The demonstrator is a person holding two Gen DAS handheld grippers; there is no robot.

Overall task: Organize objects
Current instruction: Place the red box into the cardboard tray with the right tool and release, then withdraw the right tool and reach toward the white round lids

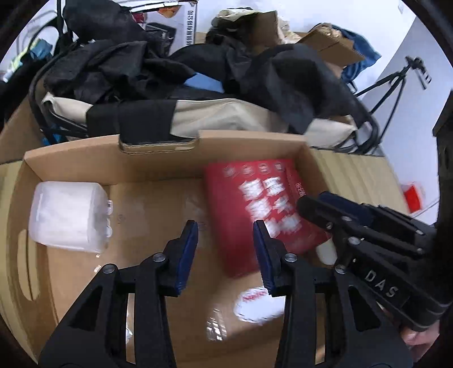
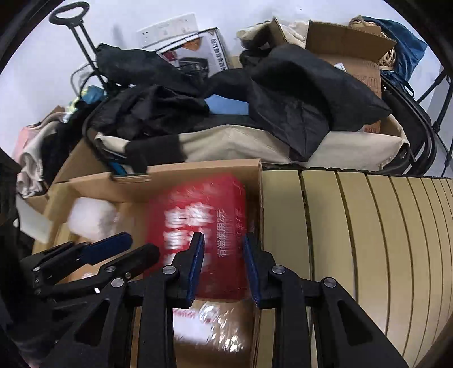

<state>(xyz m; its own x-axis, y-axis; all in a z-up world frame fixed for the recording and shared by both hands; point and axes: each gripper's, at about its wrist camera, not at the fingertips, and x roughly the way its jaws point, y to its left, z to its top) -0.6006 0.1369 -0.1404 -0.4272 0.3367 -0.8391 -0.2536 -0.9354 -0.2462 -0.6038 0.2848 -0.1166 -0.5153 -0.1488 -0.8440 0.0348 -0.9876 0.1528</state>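
Both the left hand-held gripper [image 1: 225, 240] and right hand-held gripper [image 2: 223, 254] hover wide, holding nothing, above the red packet [image 1: 254, 203] in the cardboard box [image 1: 158, 158].

A cream fabric cart [image 2: 249, 147] with a black tube frame stands just behind the open carton, and everything else is placed around it. Black clothes [image 2: 297, 93] are heaped across its top, with a blue sheet [image 2: 226, 105] showing between them. Behind the cart sit open cardboard boxes [image 2: 348, 42], a printed white box [image 2: 209, 53] and a blue bag [image 2: 407, 53]. Left of the cart a black trolley handle [image 2: 70, 14] rises against the white wall [image 2: 34, 70]. Right of it, in the left camera, stands a black tripod [image 1: 396, 82]. In front, to the right, lies a pale slatted tabletop [image 2: 368, 226].
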